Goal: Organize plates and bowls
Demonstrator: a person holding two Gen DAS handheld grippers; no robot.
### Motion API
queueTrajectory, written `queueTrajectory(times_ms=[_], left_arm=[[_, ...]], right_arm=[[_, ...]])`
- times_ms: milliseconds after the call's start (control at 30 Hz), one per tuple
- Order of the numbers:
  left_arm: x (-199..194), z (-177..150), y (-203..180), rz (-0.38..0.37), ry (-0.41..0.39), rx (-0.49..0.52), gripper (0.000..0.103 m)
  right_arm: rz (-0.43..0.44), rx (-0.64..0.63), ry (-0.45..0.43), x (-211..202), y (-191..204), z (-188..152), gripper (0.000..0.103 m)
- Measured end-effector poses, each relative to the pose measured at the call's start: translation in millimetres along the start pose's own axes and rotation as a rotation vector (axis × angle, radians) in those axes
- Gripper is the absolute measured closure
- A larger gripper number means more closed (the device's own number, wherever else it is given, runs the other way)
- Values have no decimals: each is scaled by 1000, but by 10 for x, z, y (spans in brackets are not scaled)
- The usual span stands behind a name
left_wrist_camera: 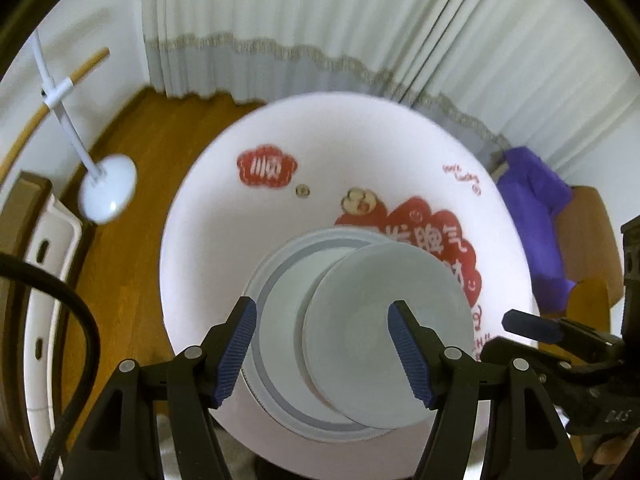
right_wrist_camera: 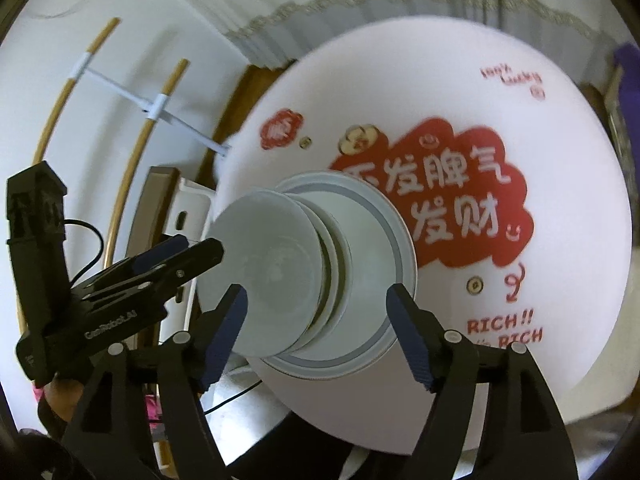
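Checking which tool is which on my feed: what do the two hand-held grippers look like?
Both match. The left hand-held gripper and right hand-held gripper have matte black angular frames with silver round pivot pins and dark blue ribbed finger pads. A thick black cable runs beside the left one, whose body, in the right wrist view, bears white lettering and a thin black wire.

Round white table (left_wrist_camera: 208, 280) with red printed characters: wide bare surface on its far and left parts, room to pass there. Middle blocked by stack of pale grey-rimmed plates and bowls (left_wrist_camera: 280, 320), its top small plate (left_wrist_camera: 384, 332) slid off-centre. My left gripper (left_wrist_camera: 322, 354) and right gripper (right_wrist_camera: 316, 334) both hang above the stack, jaws apart, nothing between them. Right gripper's black frame crowds my left one's right side. Beyond the table: white lamp stand (left_wrist_camera: 106, 192) on wooden floor, purple cloth (left_wrist_camera: 532, 220) on wooden chair.
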State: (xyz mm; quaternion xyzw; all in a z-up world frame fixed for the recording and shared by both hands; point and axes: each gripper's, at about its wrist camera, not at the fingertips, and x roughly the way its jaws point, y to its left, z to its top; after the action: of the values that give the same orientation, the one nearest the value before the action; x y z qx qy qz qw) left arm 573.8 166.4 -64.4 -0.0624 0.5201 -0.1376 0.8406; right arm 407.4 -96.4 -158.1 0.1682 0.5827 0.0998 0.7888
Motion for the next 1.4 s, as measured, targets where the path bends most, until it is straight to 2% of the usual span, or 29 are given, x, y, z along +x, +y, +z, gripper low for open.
queueTrajectory(times_ms=[33, 200, 467, 700, 800, 867, 1067, 1167, 1400], left_arm=[[-41, -49, -26, 5, -36, 8, 37], [-142, -376, -80, 11, -155, 19, 33], [-250, -1223, -288, 54, -296, 104, 33], [-588, -1972, -597, 90, -395, 153, 25], [-808, -2293, -720, 120, -430, 165, 22], [-1000, -2519, -789, 132, -470, 176, 14], [-1490, -3206, -994, 181, -588, 191, 1], [-1698, -3534, -1118, 197, -637, 181, 1], [-2218, -4186, -1293, 157, -736, 170, 1]], right_arm=[[4, -18, -11, -10, -10, -22, 19], [40, -94, -95, -50, -129, -178, 17], [37, -156, -250, -80, -308, -678, 16], [-68, -168, -387, -298, -286, -1251, 15], [-97, -163, -434, -485, -220, -1512, 11], [-128, -165, -483, -647, -157, -1690, 8], [-193, -150, -605, -1077, -36, -2171, 1], [-216, -144, -655, -1267, 34, -2402, 0], [-276, -177, -788, -1757, 243, -2919, 0]])
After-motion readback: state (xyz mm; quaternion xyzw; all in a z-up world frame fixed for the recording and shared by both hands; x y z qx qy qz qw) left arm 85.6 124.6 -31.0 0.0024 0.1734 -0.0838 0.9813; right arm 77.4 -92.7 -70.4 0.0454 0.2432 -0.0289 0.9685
